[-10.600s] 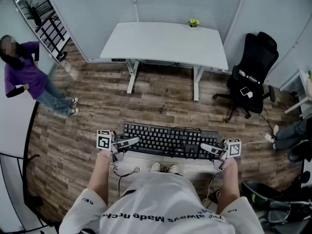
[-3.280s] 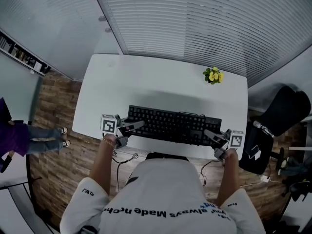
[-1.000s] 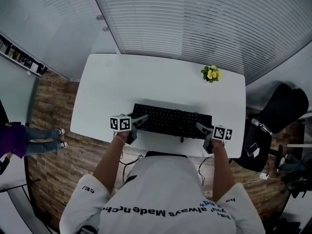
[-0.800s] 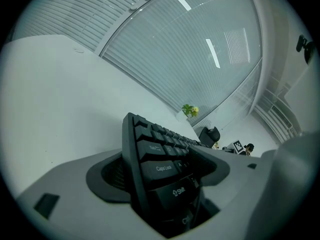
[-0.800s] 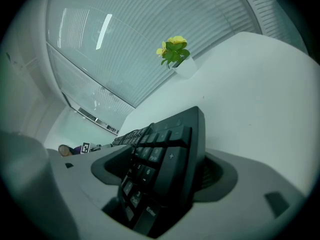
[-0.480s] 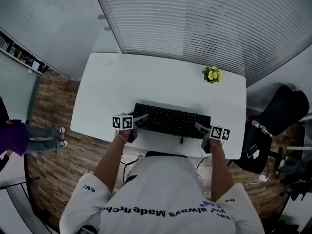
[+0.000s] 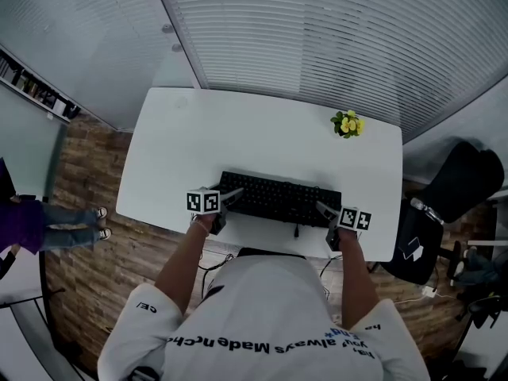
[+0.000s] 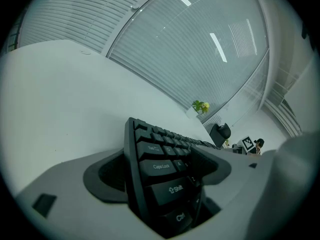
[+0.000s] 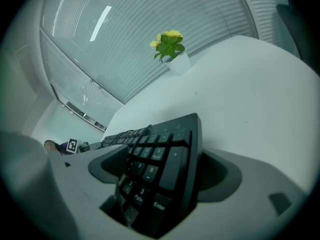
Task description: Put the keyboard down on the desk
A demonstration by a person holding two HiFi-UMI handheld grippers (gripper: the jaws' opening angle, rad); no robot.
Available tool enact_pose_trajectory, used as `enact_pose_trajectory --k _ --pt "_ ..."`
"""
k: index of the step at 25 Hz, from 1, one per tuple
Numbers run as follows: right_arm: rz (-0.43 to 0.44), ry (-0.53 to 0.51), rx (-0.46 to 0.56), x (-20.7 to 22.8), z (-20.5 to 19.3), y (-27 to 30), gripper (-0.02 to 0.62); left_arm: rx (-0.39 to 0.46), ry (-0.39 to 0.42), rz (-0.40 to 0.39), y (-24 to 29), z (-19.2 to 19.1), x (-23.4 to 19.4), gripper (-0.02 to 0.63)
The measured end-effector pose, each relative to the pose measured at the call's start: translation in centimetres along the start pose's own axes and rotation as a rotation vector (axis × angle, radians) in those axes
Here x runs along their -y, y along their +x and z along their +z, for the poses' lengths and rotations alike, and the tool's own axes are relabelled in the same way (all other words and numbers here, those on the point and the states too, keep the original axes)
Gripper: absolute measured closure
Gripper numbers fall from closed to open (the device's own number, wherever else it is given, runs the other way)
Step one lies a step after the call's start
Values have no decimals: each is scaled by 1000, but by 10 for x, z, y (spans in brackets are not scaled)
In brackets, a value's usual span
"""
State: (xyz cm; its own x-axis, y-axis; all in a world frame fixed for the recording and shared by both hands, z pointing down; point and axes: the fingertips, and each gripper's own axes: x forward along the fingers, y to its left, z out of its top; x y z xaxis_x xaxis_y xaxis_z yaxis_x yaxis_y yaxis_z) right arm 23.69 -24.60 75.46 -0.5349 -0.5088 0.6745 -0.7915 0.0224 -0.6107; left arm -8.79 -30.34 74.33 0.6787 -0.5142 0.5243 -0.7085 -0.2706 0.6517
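Head view: the black keyboard (image 7: 279,198) lies flat on the white tabletop (image 7: 238,125), close to the near edge and roughly parallel to it. We see the left claw (image 7: 230,197) at the keyboard's left end and the right claw (image 7: 321,209) at its right end, each with its marker cube just outboard of the keyboard. A small potted plant with yellow flowers (image 7: 347,123) stands near the far right corner of the tabletop, well apart from the keyboard. A black office chair (image 7: 468,173) sits on the wood floor to the right of the tabletop, and a person in a purple top (image 7: 20,225) shows at the left edge. Left gripper view: the keyboard's left end, with the Caps Lock, Shift and Ctrl keys, sits between the two jaws. The jaws are opening, and we note dark pad surface showing clear of the keyboard's edge on the left side, so we record this claw as released. Right gripper view: the number-pad end with the Enter key sits between the jaws. These jaws are opening too, with a gap visible beside the keyboard's outer edge, so this claw is released as well. The potted plant shows beyond, on the tabletop.
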Motion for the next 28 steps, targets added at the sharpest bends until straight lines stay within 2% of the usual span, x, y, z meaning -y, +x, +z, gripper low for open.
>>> enact_pose_trajectory --k 22,28 --pt "-127 -34 11 3 -1 5 126 0 140 141 0 9 -13 199" --pt "-211 -121 -21 3 -6 8 109 -56 240 191 -1 4 -16 199"
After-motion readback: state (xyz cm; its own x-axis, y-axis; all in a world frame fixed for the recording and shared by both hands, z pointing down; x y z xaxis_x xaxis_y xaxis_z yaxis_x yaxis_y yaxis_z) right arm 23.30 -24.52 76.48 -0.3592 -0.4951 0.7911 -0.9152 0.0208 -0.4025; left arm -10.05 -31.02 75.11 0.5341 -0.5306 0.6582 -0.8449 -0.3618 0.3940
